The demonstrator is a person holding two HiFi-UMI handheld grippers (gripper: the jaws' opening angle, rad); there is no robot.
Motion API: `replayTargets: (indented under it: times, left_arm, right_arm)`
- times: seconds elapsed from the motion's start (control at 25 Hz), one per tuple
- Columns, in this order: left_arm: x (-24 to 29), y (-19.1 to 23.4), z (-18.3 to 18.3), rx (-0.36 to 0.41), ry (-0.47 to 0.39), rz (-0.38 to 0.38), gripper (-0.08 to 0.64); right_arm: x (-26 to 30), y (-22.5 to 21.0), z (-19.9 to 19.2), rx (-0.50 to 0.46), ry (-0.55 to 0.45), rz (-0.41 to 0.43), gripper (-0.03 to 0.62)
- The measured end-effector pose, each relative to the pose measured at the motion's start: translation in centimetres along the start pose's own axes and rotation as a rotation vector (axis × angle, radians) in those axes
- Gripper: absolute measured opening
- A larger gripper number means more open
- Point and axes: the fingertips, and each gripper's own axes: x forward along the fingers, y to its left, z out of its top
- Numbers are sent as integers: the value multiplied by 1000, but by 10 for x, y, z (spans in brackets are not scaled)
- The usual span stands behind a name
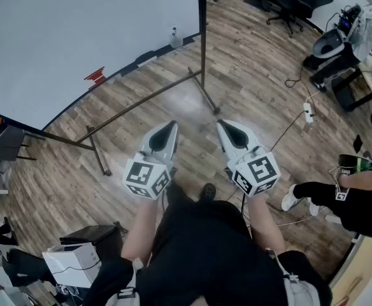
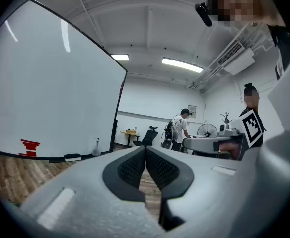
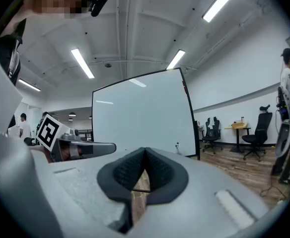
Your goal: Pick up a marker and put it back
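Wood floor (image 1: 256, 62) under me, big whiteboard (image 1: 78, 37) up front. Left gripper (image 1: 171, 127) & right gripper (image 1: 222, 125) both level, jaws closed tight w/ nothing in them. Marker: can't pick it out, bits on the whiteboard's ledge (image 1: 119, 69) are too small tbh.

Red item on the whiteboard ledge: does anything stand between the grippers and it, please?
Nothing at gripper height; only the stand's low floor bar crosses between the left gripper, the right gripper and the red item.
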Motion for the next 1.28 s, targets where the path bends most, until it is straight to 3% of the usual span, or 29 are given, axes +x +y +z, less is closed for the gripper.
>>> replayTargets:
  times: [0.44,0.84,1.28]
  left_arm:
    - [7,-14,-2,4,13,2,14]
    - [13,-44,-22,-9,38,13,14]
    - [41,-7,-38,-32,90,5,14]
  right_arm:
    - [-10,-8,7,-20,-25,5,0]
    - [-38,-25,-10,48,-22,19,2]
    - [-3,-50,-22,89,-11,-21,2]
